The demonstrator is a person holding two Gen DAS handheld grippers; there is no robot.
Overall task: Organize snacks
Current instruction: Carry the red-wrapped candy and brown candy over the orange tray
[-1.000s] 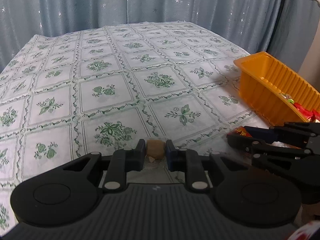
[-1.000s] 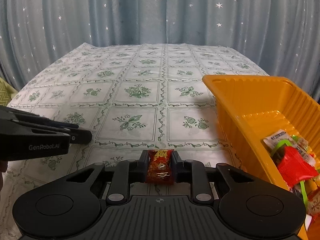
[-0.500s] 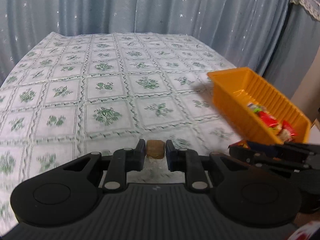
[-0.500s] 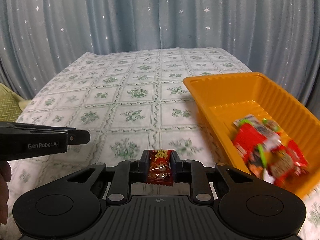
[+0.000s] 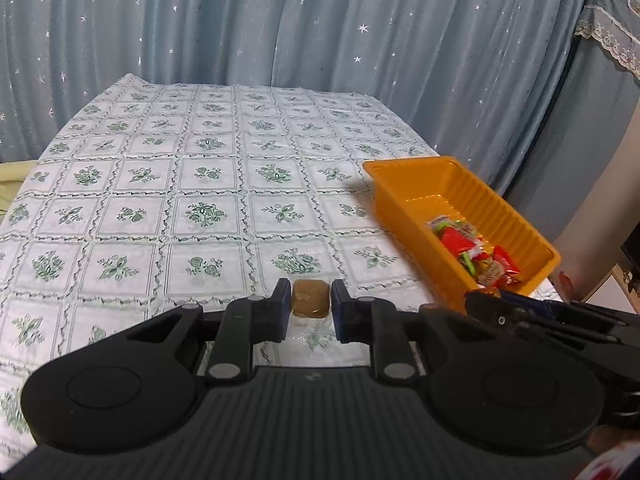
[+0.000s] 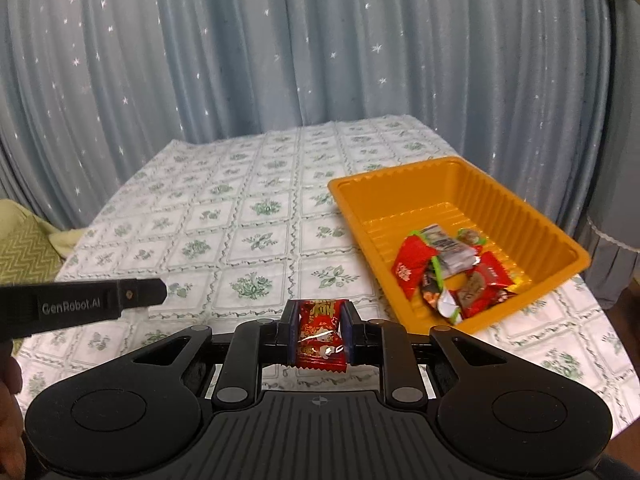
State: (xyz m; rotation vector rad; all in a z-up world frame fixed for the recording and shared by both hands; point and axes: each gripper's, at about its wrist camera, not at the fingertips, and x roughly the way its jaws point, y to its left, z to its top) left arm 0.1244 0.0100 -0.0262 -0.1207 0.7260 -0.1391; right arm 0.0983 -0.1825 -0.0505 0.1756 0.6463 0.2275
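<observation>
Orange ribbed plastic tray sits on the right side of the desk, which is covered by a white cloth printed with green floral squares; its long axis runs from the near right to the far left, and its far half is bare. Heaped in its near end is a pile of wrapped snacks, mostly red packets with some green and silver ones. The left tongs are clamped on a small brown cube-shaped candy in clear wrap, held above the cloth, left of the tray's near end. The right tongs are clamped on a red foil snack packet with gold print, whose long axis runs along the fingers, its crimped edge toward the camera; it hangs above the cloth just left of the tray's near corner. Blue star-dotted curtains hang behind the desk.
</observation>
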